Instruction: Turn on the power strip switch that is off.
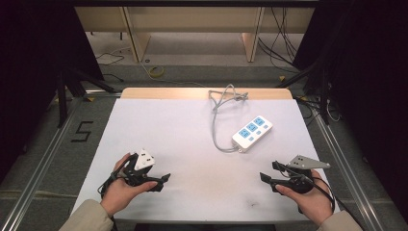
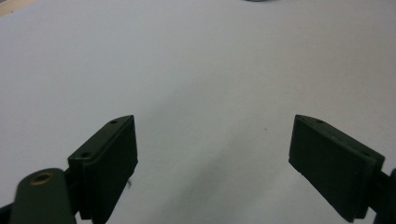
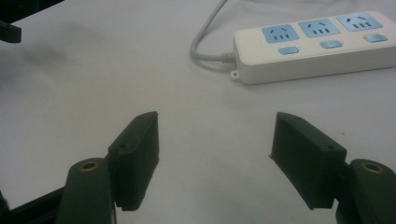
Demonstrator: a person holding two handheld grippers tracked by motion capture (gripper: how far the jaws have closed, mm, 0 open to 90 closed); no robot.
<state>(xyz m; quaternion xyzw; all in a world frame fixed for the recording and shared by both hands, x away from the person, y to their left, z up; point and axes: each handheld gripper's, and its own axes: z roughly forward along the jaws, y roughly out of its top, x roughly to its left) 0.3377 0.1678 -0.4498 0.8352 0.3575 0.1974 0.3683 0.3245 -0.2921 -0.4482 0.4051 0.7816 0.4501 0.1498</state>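
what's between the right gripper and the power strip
Nothing: bare white table separates the open right gripper from the power strip, seen in the right gripper view.

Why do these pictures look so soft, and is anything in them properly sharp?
High view: bright white table, dark surroundings, fine detail soft. Left gripper view: murky and low in contrast, faint shadow on the table between the open jaws. Right gripper view: the power strip reads clearly enough, though its edges are slightly soft.

A white tabletop (image 1: 168, 130) with a bare wooden strip along its far edge carries a white power strip (image 1: 252, 133) with three blue sockets, right of centre; its grey cable (image 1: 215, 126) loops toward the far edge.
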